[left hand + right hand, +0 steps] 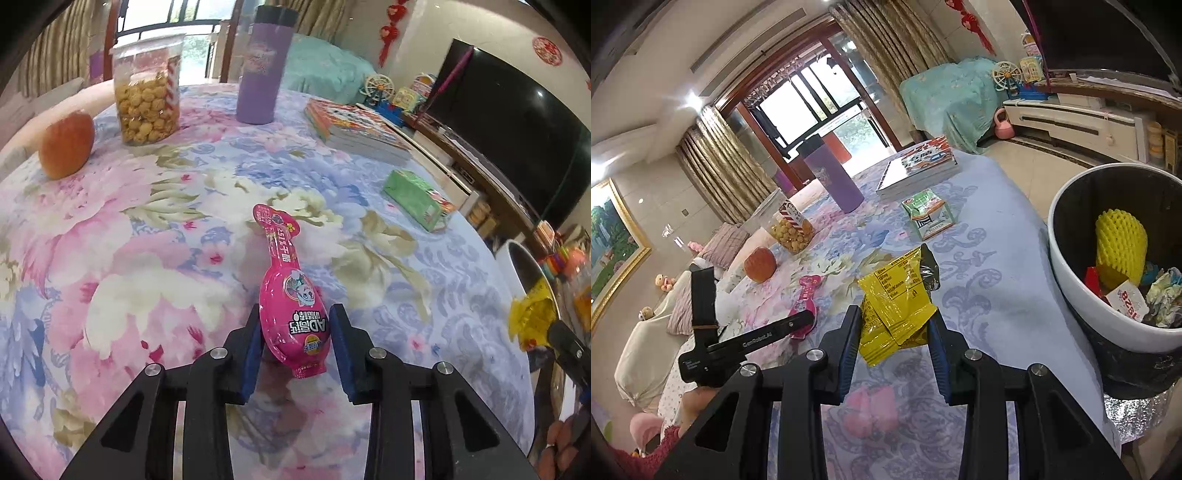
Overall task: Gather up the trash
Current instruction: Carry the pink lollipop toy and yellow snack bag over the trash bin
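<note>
On my left gripper (295, 328) the fingers stand apart around the fat end of the pink snack wrapper (291, 310). The left pad (253, 347) looks against its edge, the right pad (341, 350) just clear, so nothing is clamped. The wrapper lies on the flowered bench (147, 258), its narrow neck pointing away from me. Its print reads "AD", upside down, beside Chinese characters I cannot make out.

My right gripper (895, 336) has its fingers clamped on the yellow packet (894, 306), held above the bench beside the trash bin (1067, 280). A carton scrap in the bin reads "1928".
</note>
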`<state>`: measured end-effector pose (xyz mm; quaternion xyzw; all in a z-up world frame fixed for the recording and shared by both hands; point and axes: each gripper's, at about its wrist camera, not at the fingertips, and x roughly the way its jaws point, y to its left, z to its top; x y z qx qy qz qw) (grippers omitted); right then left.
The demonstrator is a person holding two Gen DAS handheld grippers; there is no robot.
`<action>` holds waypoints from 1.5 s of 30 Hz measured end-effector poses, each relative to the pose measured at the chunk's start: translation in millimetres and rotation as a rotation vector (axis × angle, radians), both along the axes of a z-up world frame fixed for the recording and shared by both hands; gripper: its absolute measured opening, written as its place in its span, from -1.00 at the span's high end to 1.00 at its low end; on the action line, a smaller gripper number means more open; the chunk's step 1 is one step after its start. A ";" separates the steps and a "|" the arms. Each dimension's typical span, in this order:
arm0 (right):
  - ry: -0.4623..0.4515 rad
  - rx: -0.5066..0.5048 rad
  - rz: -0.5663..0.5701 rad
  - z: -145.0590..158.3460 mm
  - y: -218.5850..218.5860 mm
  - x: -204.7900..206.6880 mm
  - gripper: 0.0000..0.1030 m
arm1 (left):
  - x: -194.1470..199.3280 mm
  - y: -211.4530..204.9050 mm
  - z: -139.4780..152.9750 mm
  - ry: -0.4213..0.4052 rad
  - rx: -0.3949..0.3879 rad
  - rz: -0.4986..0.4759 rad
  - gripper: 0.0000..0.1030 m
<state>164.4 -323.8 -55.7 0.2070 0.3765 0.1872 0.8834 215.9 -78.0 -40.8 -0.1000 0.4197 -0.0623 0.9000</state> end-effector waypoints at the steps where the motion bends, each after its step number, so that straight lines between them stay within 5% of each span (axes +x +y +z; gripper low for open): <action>1: 0.000 0.001 -0.001 -1.3 -1.1 -2.3 0.31 | -3.3 -4.7 2.0 -0.007 0.011 -0.014 0.36; 15: -0.005 -0.026 -0.037 -0.7 -20.0 -18.0 0.31 | -32.6 -63.0 24.4 -0.051 0.049 -0.197 0.36; 45: -0.035 -0.035 -0.153 9.9 -84.0 -43.4 0.31 | -44.0 -154.5 41.5 -0.071 0.118 -0.380 0.36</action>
